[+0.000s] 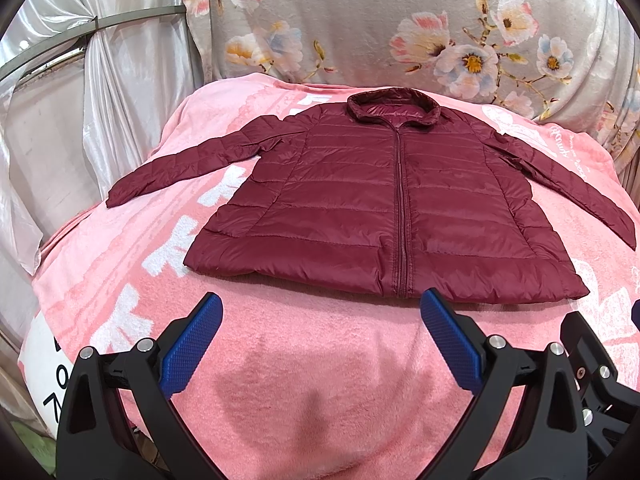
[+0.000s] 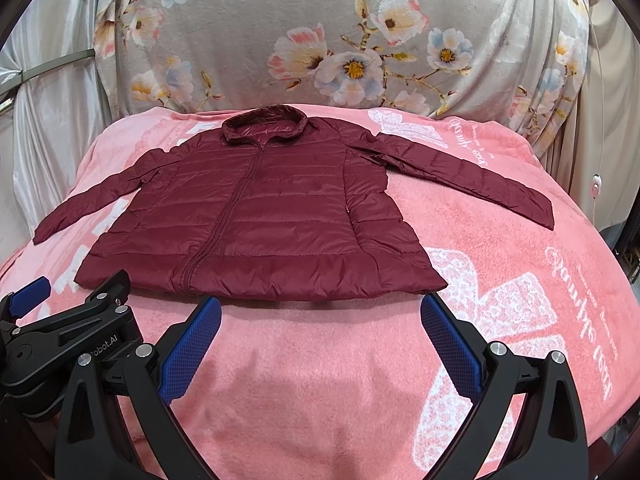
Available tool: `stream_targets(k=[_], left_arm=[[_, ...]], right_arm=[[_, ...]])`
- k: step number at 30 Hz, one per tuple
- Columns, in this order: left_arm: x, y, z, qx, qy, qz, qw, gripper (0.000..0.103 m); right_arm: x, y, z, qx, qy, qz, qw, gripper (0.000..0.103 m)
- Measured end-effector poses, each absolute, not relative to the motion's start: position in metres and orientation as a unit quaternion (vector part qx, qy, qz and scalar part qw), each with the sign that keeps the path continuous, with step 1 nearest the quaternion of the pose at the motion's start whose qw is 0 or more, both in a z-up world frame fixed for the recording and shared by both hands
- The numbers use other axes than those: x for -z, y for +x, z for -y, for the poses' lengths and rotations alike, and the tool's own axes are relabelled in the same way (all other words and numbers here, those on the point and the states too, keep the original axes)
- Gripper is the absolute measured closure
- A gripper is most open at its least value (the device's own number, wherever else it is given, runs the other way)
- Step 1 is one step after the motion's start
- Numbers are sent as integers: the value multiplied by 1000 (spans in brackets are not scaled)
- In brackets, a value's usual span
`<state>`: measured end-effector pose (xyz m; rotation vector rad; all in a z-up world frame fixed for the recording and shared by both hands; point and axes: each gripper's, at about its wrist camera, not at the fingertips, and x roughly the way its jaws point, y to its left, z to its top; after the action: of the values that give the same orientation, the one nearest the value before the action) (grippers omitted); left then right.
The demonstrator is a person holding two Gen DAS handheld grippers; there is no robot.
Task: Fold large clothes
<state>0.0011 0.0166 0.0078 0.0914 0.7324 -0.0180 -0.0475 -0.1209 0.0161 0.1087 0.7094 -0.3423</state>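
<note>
A maroon puffer jacket [image 1: 384,208] lies flat on a pink blanket [image 1: 312,380]; the left gripper [image 1: 320,304] and right gripper [image 2: 320,306] hover wide open, empty, near its hem, where slippery quilting could slide from a shallow pinch.

left gripper [image 1: 321,304]: jaws spread wide, blue pads [image 1: 192,344] angled out toward 11 and 1 o'clock, nothing between. right gripper [image 2: 320,306]: same wide spread, empty. grippers side by side, close; left's black frame shows at 8 o'clock in right wrist view.
</note>
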Motion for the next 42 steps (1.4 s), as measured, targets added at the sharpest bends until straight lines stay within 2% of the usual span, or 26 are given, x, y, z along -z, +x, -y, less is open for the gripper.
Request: stream_targets(k=[31, 42], left_arm=[[-3, 11, -24, 10, 47, -367, 929, 6], [21, 50, -7, 8, 62, -388, 920, 6]], right_arm=[[-2, -41, 126, 158, 61, -355, 919, 5], [12, -10, 207, 182, 124, -367, 904, 5]])
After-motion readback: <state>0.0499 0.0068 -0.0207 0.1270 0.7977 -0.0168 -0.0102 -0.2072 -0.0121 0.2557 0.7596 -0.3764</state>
